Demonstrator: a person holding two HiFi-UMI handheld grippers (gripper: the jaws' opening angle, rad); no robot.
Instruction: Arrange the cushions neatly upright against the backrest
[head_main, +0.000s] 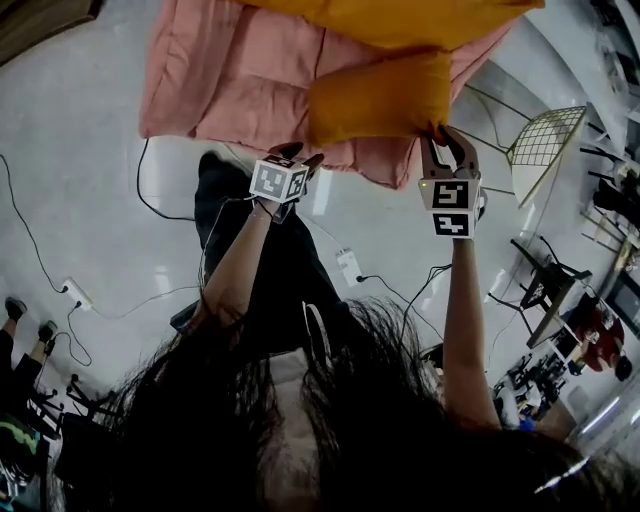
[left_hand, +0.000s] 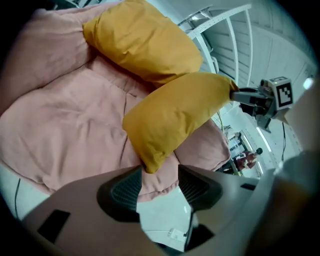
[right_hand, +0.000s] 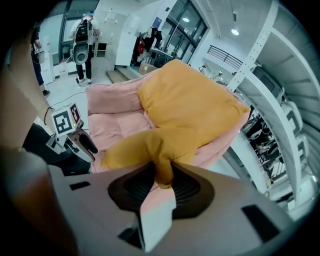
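The right gripper (right_hand: 162, 177) had its jaws closed most of the way on a bunched corner of the smaller yellow cushion (right_hand: 145, 147), the fabric squeezed into a narrow fold between the pads. In the head view the right gripper (head_main: 447, 140) met that cushion (head_main: 375, 95) at its right end, and the person's bare forearm ran back from it toward the camera.

The left gripper (left_hand: 159, 182) stood with its jaws well apart and held nothing. The cushion's opposite corner (left_hand: 180, 117) hung just at the mouth of the jaws, close to the left pad, and neither pad pressed on it. Seen from the head, the left gripper (head_main: 300, 155) sat just below the cushion's left end.

The smaller cushion stretched between the two grippers over the front of the pink sofa (head_main: 240, 75), lying tilted rather than upright. Behind it the larger yellow cushion (right_hand: 190, 107) lay further back on the sofa, and the two cushions touched. The sofa stood on a pale floor (head_main: 80, 180), where a black cable (head_main: 25, 225) trailed. A wire-frame chair (head_main: 545, 135) stood to the right, apart from the sofa.
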